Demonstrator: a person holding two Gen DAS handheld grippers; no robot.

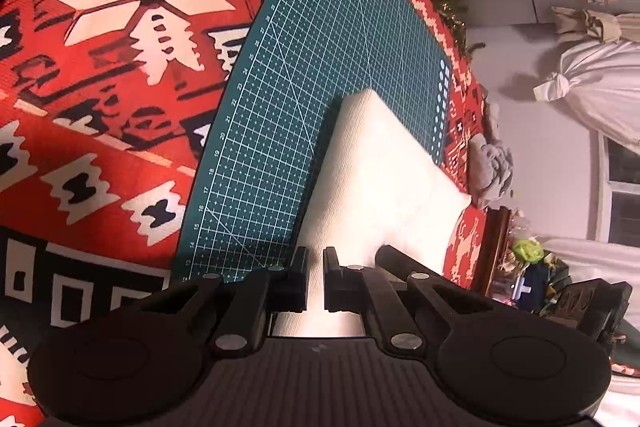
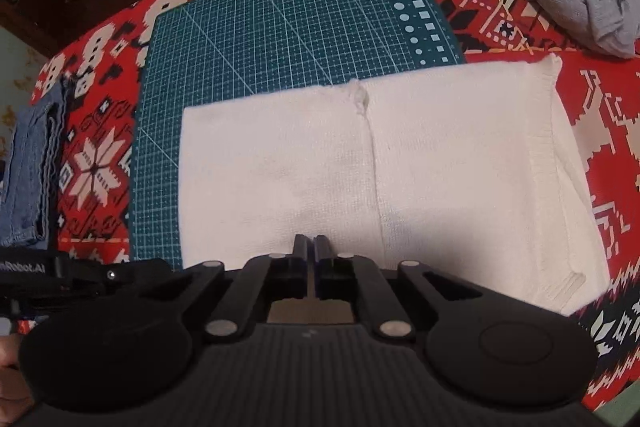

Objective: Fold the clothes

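- A white knitted garment (image 2: 360, 167) lies folded into a broad, flat rectangle, partly on a green cutting mat (image 2: 280, 27) and partly on the red patterned tablecloth (image 2: 600, 131) to the mat's right.
- Its surface is smooth with a fine ribbed texture. A straight seam or fold line runs down the middle, with a small pucker at the far end, and stacked layers show along the right edge.
- In the left wrist view the same garment (image 1: 376, 179) reads as a bright white wedge, one corner pointing across the mat (image 1: 304, 75), its glare washing out the detail.
- The left gripper (image 1: 316, 279) hangs at the garment's near edge, its fingers slightly apart with white cloth showing through the gap (whether they pinch the fabric cannot be told).
- The right gripper (image 2: 311, 259) sits at the garment's near edge with its fingers almost together, only a thin slit between them. Nothing visible is caught in it.
- Folded blue denim (image 2: 32, 163) lies on the tablecloth at the left, well apart from the white garment.
- A crumpled grey cloth (image 2: 580, 7) sits on the far right of the table, beyond the mat's corner.
- The mat's far half is bare grid, printed with white circles and squares along one edge.
- Cluttered room furniture lies beyond the table.
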